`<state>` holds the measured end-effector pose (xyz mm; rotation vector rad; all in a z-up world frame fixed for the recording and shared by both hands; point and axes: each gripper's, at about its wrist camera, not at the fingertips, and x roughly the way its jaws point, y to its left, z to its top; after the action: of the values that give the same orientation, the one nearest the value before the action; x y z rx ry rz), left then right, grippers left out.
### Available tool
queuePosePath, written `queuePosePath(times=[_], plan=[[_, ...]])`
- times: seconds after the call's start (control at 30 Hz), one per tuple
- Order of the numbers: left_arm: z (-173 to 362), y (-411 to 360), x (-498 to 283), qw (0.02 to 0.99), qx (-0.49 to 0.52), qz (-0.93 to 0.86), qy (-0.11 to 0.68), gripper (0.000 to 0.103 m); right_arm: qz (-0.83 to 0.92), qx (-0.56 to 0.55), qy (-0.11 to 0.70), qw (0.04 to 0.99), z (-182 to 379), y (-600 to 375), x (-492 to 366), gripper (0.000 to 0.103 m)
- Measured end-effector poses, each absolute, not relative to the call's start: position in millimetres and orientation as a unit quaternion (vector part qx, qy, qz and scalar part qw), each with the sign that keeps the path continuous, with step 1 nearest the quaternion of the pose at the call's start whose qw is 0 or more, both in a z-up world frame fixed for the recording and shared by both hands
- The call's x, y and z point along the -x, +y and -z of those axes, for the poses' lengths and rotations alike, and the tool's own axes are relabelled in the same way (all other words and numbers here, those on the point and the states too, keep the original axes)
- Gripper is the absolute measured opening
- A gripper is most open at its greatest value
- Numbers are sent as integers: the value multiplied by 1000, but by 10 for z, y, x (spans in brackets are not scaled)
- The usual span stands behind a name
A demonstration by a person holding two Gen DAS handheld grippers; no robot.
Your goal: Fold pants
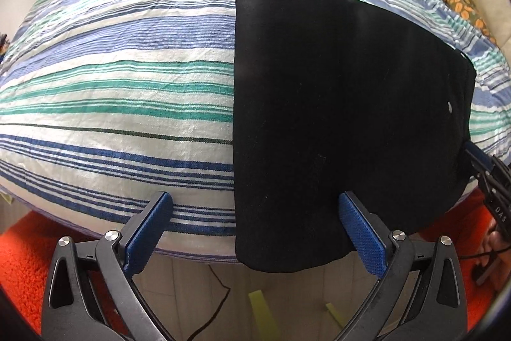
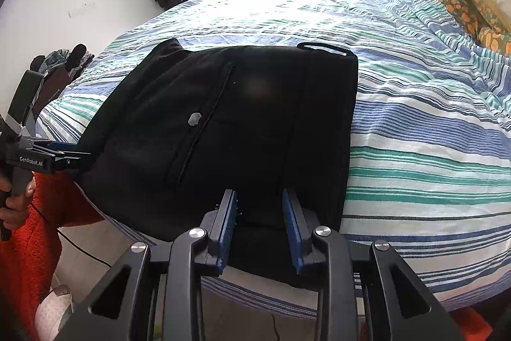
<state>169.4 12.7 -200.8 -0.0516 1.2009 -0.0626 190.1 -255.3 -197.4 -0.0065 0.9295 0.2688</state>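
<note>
Lying on the near edge of a bed with a blue, green and white striped cotton cover (image 1: 127,104), the black fabric pants (image 1: 335,104) were folded into a broad slab, their near end hanging slightly over the mattress edge above the pale floor and an orange shaggy rug (image 1: 28,258). No container showed in either view. The left gripper (image 1: 255,206), black with blue ribbed pads, stood spread wide at the near left corner of the pants, its right pad against the cloth and its left pad over bare cover. The right gripper (image 2: 259,206) had its jaws narrow, pinching a ridge of the near edge of the pants. A person's hand (image 2: 14,206) held the left tool's handle. A yellow and orange patterned blanket (image 2: 472,8) lay at the far right.
</note>
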Motion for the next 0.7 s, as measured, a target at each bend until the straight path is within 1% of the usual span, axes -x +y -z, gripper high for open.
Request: queuePosePath(times=[0.33, 0.7], plan=[[2033, -28, -1747, 826, 2, 26, 563, 103, -125, 9, 445, 887, 1981, -2524, -1888, 31], [2036, -53, -1729, 826, 2, 28, 563, 103, -125, 9, 446, 886, 1974, -2510, -1888, 31]])
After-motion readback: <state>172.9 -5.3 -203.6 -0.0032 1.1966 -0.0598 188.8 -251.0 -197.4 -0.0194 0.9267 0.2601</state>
